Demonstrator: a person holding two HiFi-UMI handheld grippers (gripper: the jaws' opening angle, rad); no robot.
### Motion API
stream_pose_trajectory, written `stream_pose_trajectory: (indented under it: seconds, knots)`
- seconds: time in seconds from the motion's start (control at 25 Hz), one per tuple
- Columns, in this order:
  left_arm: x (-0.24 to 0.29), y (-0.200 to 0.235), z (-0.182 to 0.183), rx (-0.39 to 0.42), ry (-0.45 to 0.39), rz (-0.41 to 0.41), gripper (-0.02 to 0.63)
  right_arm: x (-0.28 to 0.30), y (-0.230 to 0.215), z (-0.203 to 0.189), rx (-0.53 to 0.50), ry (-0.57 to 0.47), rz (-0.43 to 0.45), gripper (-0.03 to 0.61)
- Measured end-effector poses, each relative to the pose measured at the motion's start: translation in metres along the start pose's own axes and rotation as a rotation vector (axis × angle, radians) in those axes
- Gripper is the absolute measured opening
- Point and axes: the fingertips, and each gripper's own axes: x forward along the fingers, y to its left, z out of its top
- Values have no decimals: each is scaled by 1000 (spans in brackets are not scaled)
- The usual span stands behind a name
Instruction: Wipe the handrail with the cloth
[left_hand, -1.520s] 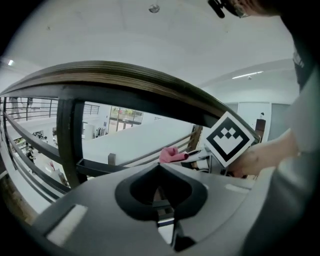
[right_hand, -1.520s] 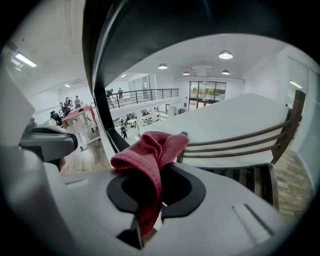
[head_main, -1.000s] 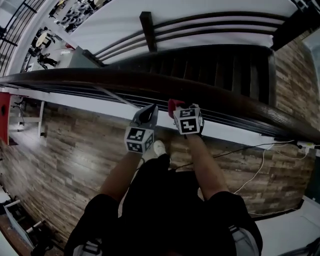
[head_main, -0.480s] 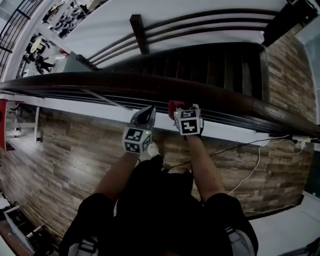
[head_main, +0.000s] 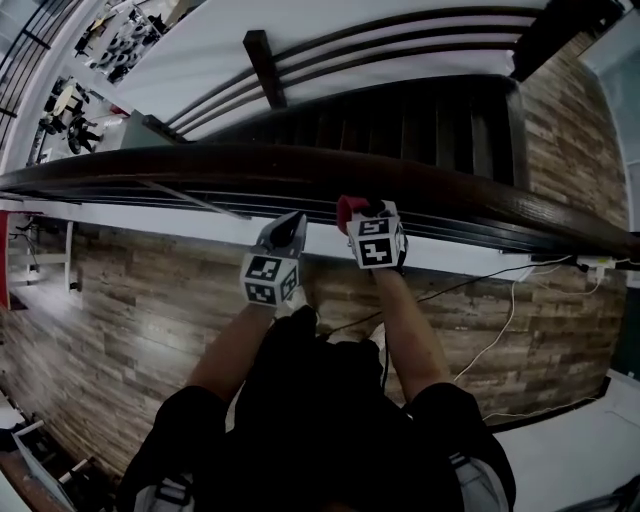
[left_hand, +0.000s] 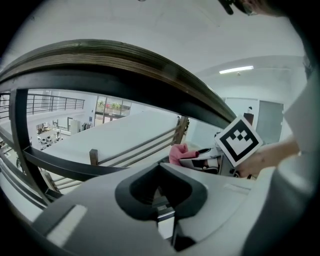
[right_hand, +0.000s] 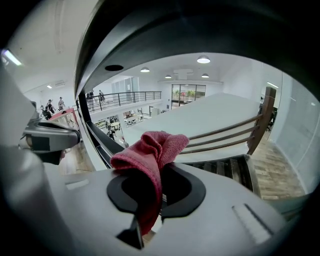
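While your right gripper (head_main: 356, 214) has its jaws clamped tight on the crumpled red terry cloth (right_hand: 150, 152), the wad sits just at the near underside of the long dark wooden handrail (head_main: 300, 163). No view settles whether fabric is actually touching wood. This looks like the start of a wiping pass. Raise the cloth until its loose folded end, which stands proud above the jaws, presses flat on the rail's top or near face, so that fabric and not the hard jaw tips meets the finish. Then draw it along in one steady stroke, following the bend as the rail sweeps to your right. Grip firmly, since only a narrow strip of cloth is pinched and drag could tug it free over the open stairwell (head_main: 420, 120) beyond. Your left gripper (head_main: 291, 228), jaws drawn together on nothing, hangs just beside the right one under the rail; hold it off to the left, clear of the cloth's path.
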Motion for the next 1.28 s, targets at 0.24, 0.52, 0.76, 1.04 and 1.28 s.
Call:
stream_pose_trajectory:
  seconds: [0.24,0.52,0.76,1.04,1.28]
  knots:
    - [9,-25,-3,-35,-11,11,-2,-16,-27,-7,-13,-10,-13,51]
    - [27,-65,-19,-2,-12,36,-2,-34,-80,-26,-19,-17,-16,51]
    - [40,-95,-7,-17,-44,75,-1,-47,-99,-34,-18,-9,8,51]
    - [56,-123,1,-30,-16,0,-2,-57,-119,-40,32,10,-32,51]
    - [74,-146,-3,-32,21,-84,-1,-60,-133,-48,94,13,-75,51]
